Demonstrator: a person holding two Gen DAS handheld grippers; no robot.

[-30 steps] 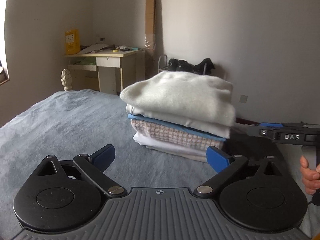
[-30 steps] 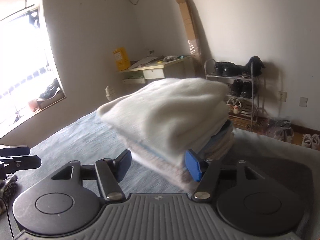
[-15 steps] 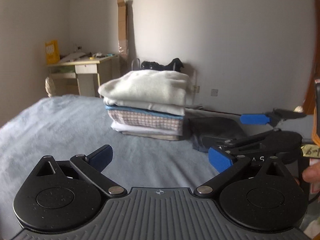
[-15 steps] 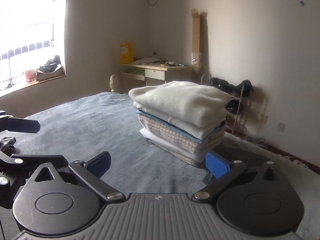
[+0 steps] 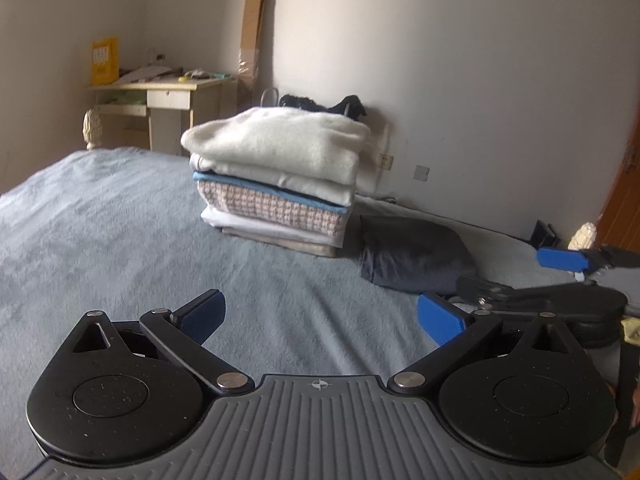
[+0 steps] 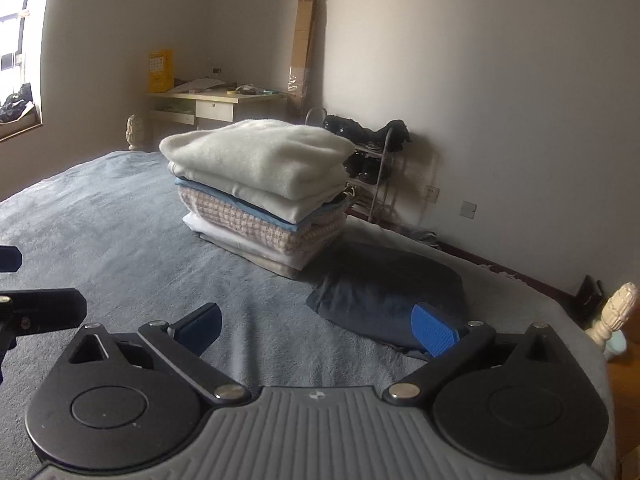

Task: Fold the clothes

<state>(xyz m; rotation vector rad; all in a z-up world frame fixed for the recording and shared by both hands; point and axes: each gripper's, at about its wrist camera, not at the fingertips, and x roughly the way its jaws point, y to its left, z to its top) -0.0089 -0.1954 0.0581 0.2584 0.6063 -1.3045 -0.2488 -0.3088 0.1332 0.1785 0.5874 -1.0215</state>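
Clothes stack [image 5: 276, 184] on the blue-grey bed [image 5: 100, 240], cream knit on top, checked and white layers below. Dark folded garment [image 6: 384, 292] just beside it, flat on the cover. Left gripper [image 5: 320, 316] spread wide, empty, above the bed. Right gripper [image 6: 316, 326] also spread, empty, 1 blue pad [image 6: 434, 330] in front of the dark garment.
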